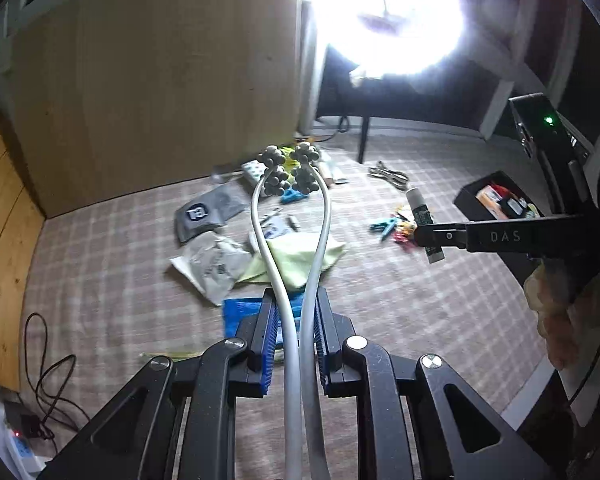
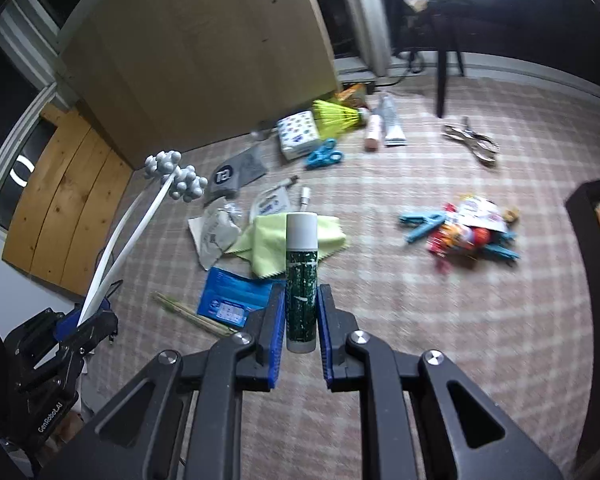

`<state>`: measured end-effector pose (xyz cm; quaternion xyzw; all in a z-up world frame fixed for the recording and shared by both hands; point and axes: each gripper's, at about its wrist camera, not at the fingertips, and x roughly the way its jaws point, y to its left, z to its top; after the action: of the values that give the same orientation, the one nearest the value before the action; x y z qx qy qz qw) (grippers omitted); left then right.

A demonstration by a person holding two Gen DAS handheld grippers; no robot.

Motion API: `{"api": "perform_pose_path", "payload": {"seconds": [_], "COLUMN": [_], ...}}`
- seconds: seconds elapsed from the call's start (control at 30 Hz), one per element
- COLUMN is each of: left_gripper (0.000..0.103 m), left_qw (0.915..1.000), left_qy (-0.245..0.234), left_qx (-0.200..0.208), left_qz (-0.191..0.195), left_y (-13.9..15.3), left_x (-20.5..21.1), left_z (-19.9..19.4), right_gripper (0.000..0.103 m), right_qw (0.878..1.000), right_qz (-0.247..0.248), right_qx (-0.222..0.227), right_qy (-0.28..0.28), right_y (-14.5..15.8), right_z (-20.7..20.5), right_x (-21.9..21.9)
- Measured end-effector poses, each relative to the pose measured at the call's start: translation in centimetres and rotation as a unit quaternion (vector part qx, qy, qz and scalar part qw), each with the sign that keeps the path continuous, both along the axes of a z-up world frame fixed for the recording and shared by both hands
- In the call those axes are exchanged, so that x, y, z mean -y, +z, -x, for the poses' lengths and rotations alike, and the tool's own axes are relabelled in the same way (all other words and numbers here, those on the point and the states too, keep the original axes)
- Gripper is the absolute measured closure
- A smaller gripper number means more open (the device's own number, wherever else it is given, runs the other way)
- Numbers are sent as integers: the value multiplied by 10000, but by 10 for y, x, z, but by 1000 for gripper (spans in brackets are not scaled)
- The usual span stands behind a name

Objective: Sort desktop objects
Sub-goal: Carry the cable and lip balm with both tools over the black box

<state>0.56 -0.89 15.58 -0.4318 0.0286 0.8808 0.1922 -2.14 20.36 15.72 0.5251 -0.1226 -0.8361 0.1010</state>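
Note:
My left gripper [image 1: 296,312] is shut on the stems of a grey two-pronged massager [image 1: 260,216]. Its ball-cluster heads [image 1: 290,174] reach out over the checked tablecloth [image 1: 380,300]. In the right wrist view the same massager [image 2: 176,178] rises from the left gripper [image 2: 88,320] at the lower left. My right gripper [image 2: 300,308] is shut on an upright glue stick [image 2: 300,272] with a white cap and a green speckled body. From the left wrist view the right gripper [image 1: 422,236] pinches that glue stick [image 1: 418,210] at the right, above the cloth.
A yellow-green cloth [image 2: 276,240], a blue packet [image 2: 232,300] and grey pouches [image 2: 236,174] lie mid-table. Clothespins and sweets [image 2: 464,236] are piled to the right, with pliers [image 2: 474,142] behind. Blue scissors [image 2: 324,154], a tissue pack [image 2: 298,134] and a shuttlecock [image 2: 336,116] sit by the wooden panel [image 2: 204,52]. A black box [image 1: 496,196] stands at the right edge.

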Motion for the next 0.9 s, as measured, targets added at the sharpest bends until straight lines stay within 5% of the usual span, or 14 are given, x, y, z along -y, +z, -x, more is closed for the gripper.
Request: {"api": "perform_pose_path", "payload": {"seconds": [0.3, 0.9], "left_gripper": [87, 87], "left_qw": [9974, 9883], "left_qy": [-712, -1496], "left_qx": [10, 3], "left_qz": [-66, -308], "left_y": [5, 3], "left_x": [-65, -323], "left_z": [-9, -11], "right_gripper": [88, 88], "right_qw": [9971, 9825], "right_qz": [-52, -224], "right_qx": [-32, -25], "right_qy": [-756, -1850], "right_y": [1, -11], "right_z": [-35, -80], "right_x": [-75, -330]}}
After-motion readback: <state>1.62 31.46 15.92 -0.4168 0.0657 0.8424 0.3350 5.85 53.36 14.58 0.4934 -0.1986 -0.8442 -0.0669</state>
